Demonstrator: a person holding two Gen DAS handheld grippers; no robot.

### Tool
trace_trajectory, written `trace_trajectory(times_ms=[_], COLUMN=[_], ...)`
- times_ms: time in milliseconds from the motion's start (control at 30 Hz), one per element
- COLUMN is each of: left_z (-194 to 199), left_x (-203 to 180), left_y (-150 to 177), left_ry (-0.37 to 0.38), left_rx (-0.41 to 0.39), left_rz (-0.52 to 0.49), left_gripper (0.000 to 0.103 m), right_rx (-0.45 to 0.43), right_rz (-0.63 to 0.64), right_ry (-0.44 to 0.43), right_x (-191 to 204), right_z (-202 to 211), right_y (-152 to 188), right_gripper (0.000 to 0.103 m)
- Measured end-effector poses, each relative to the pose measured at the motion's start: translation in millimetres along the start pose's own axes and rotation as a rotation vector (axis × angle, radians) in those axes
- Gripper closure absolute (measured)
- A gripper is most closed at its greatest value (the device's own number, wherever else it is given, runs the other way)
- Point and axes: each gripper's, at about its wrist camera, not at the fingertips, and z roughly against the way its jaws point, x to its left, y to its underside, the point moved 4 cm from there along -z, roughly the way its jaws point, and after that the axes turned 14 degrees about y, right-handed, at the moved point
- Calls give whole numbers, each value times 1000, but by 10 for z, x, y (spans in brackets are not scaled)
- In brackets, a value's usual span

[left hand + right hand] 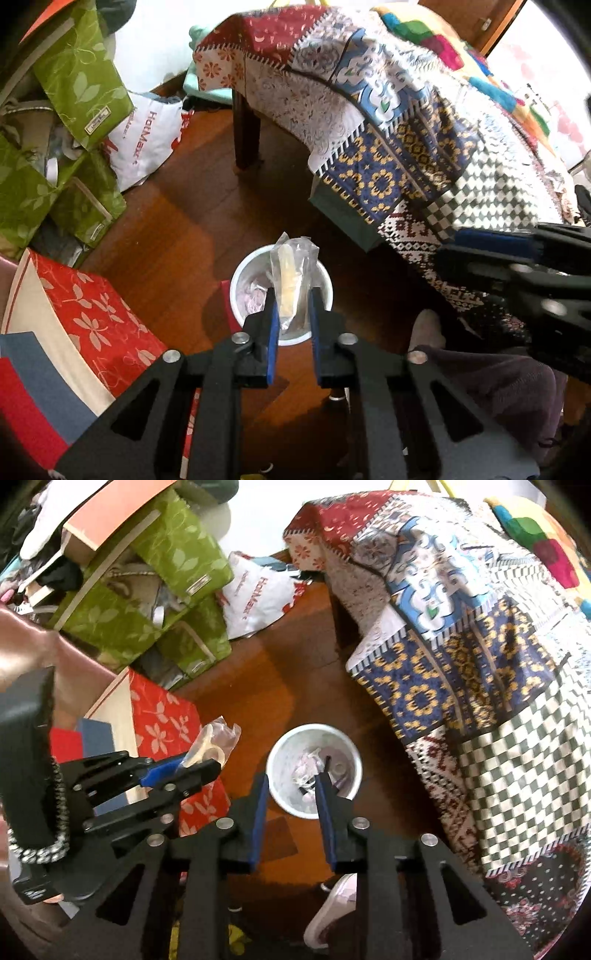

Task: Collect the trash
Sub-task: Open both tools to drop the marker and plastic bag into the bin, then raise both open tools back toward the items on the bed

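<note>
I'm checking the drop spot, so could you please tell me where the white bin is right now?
The white bin stands on the wooden floor at centre frame in both wrist views, directly beneath the wrapper, with the quilt-covered table to its right.

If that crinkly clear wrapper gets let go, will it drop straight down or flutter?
The wrapper looks thin and crumpled, so probably light and floppy. It may flutter, yet the white bin sits right below the left gripper.
</note>
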Motion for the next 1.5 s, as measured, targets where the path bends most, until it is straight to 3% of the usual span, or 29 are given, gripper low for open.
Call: trace_trajectory(times_ms=[100,400,800,1167,1500], left_z=[-94,147,996,1468,1221], left_x=[-12,-226,-707,-1548,-2586], left_y=[-43,-35,-3,-134,-421], left_ry=[-18,-41,-31,1,97], left_rx=[19,-36,-220,-363,-353], left_rz=[7,-39,-96,-238,-376], left_gripper=[70,70,69,69,66], right_rx=[-15,-47,-207,-341,-410], right_rz=[4,-4,-12,-76,-209], right_ry=[20,18,50,120,199], right_x=[-89,-232,-419,-919,-1685], right_z=[63,278,1032,1682,2037], right_y=[41,195,434,688,914], right_gripper=[79,78,78,78,74])
